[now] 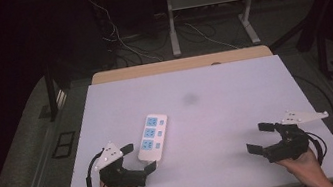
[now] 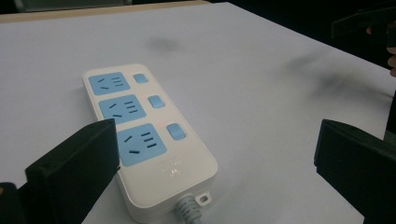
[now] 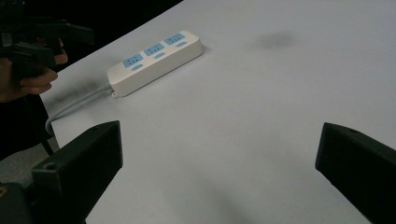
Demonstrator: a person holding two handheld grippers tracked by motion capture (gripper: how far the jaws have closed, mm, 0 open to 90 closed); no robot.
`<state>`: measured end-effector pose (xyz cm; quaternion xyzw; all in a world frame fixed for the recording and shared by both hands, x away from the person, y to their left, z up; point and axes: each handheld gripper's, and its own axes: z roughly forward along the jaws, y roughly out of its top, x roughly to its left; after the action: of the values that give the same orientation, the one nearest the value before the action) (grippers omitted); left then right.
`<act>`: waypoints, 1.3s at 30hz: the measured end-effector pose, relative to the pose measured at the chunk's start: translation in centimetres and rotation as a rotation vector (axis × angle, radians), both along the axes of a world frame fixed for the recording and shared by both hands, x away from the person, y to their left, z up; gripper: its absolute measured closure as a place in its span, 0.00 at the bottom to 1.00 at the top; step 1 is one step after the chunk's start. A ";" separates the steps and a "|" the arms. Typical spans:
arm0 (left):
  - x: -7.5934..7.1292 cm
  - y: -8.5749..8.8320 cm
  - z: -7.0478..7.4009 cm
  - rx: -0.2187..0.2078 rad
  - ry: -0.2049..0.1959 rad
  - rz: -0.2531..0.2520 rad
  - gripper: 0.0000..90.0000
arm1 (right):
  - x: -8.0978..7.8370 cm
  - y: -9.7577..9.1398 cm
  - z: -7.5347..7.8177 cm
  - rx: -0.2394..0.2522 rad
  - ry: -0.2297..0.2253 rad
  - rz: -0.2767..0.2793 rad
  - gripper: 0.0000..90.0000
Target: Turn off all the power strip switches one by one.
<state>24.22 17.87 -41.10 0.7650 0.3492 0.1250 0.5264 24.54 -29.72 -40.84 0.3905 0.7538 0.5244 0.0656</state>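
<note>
I see a white power strip [image 1: 152, 137] with three blue sockets and three blue switches lying flat on the white table [image 1: 238, 112], left of centre, its grey cable [image 3: 77, 101] running off the near edge. A dark smudge [image 1: 189, 99] marks the tabletop beyond it, and loose cables [image 1: 117, 38] lie on the floor behind the table

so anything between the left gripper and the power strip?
Nothing visible. The left gripper sits open right at the cord end of the power strip, its jaws spread on either side of that end. Between them lies just the white table. The right gripper, also open, is far off on the other side.
</note>
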 end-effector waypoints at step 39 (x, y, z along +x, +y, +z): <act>0.4 -0.4 0.8 0.064 0.074 -0.062 0.00 | 0.0 0.1 -0.3 -0.029 0.008 0.011 0.00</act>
<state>24.62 17.50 -40.26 0.7960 0.3405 0.0915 0.4920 24.55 -29.61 -41.18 0.3876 0.7638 0.5121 0.0653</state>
